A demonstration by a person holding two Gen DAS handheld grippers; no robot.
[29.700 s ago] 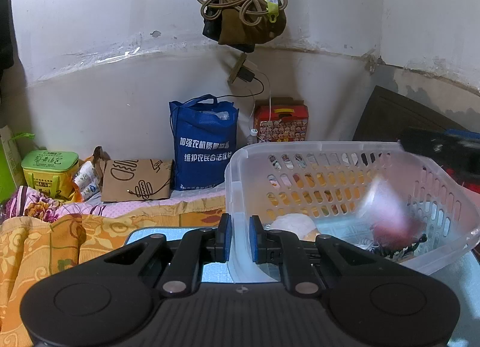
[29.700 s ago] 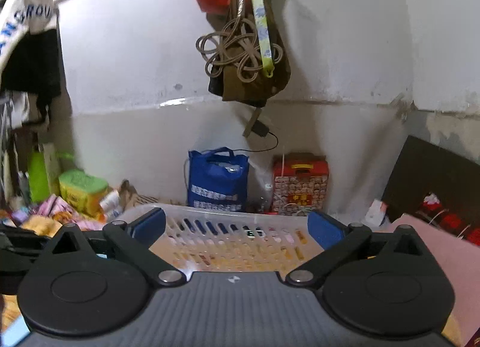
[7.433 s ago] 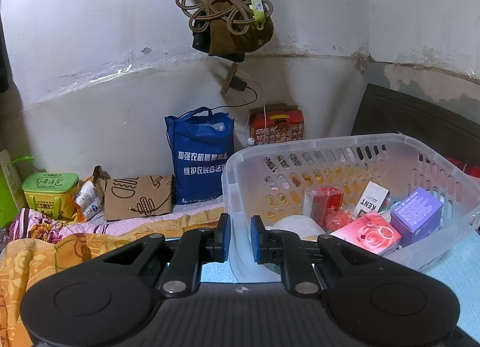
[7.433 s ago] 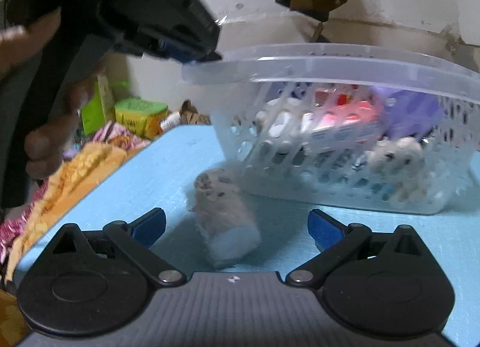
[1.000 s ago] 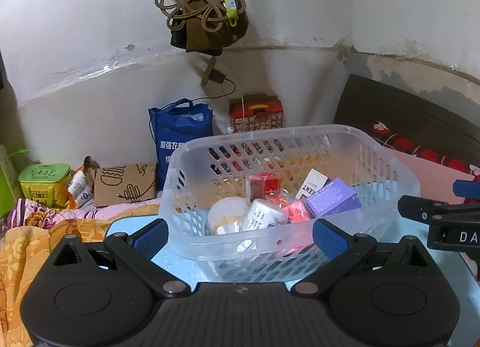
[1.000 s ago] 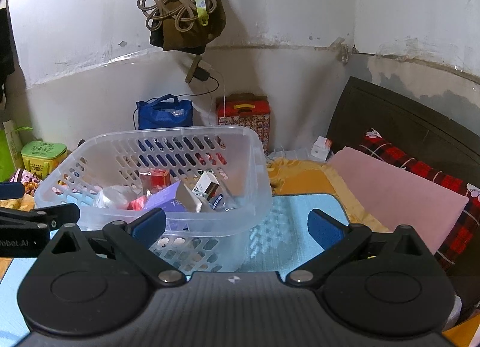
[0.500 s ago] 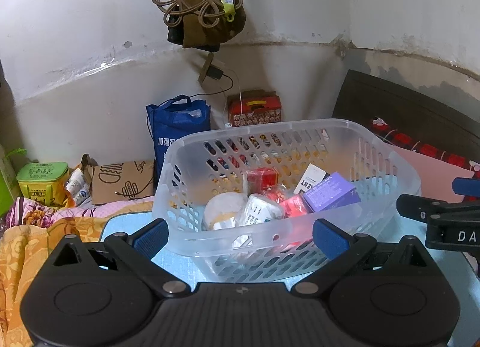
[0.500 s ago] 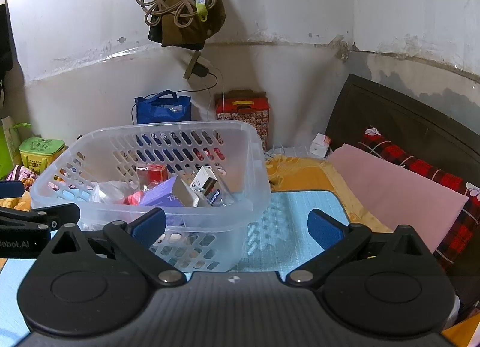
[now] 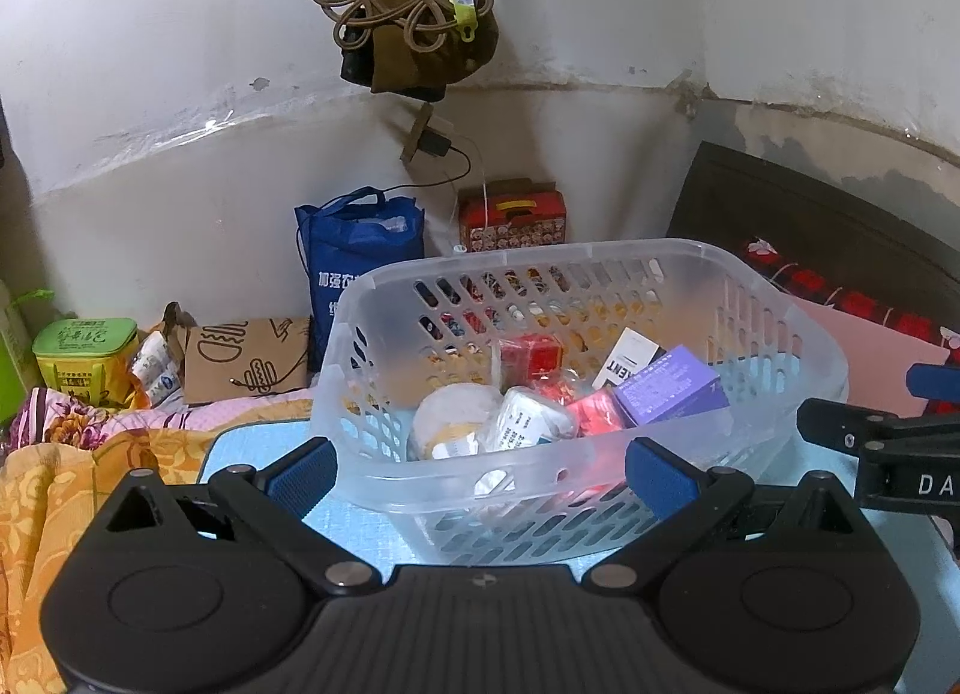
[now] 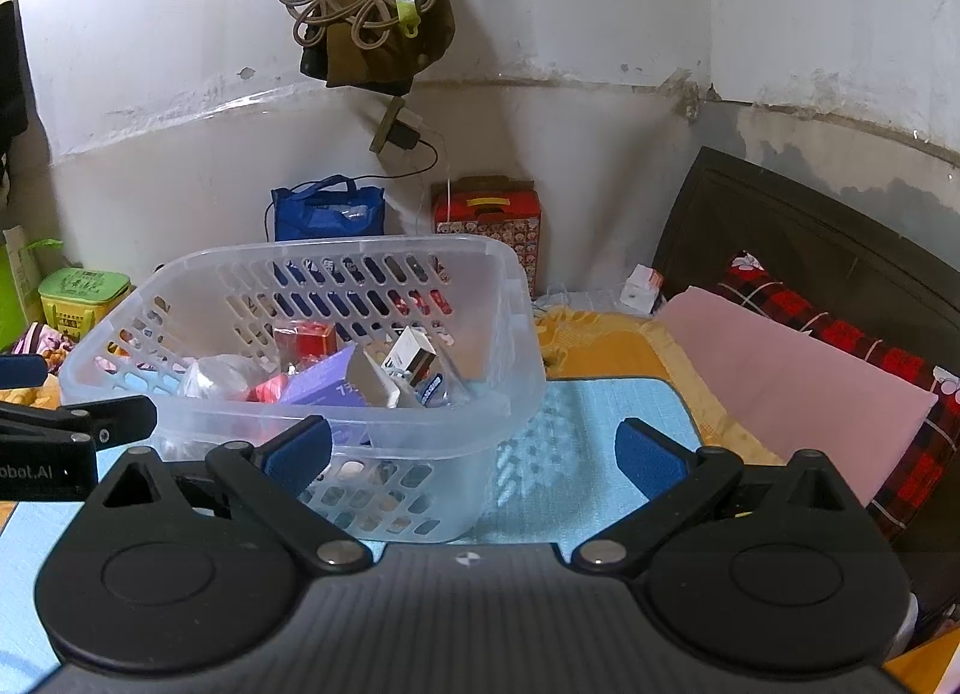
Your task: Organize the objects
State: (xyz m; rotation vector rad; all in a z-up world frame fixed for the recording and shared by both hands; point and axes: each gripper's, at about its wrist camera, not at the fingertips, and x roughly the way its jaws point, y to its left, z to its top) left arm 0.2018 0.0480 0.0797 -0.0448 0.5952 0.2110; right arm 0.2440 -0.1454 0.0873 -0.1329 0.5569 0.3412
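Note:
A clear plastic basket point(image 9: 780, 304) point(image 10: 516, 286) stands on a light blue mat point(image 9: 360, 538) point(image 10: 600, 424). It holds several items: a purple box point(image 9: 672, 388) point(image 10: 318, 382), a red box point(image 9: 534, 352) point(image 10: 303, 340), a white round packet point(image 9: 450, 424) and a wrapped white roll point(image 9: 528, 418). My left gripper point(image 9: 480, 469) is open, with its blue pads to either side of the basket's near wall. My right gripper point(image 10: 474, 451) is open too, just before the basket's near right corner. Neither holds anything. Each gripper shows at the edge of the other's view.
Behind the basket a blue bag point(image 9: 360, 274) and a red patterned box point(image 9: 510, 217) lean on the white wall. A green tub point(image 9: 84, 352) and a brown paper bag point(image 9: 246, 358) sit to the left. A pink cloth point(image 10: 780, 370) and a dark headboard point(image 10: 810, 244) lie right.
Both grippers have drawn slightly back and up from the basket, which sits a little lower in both views. The jaws stay open and the items inside have not moved.

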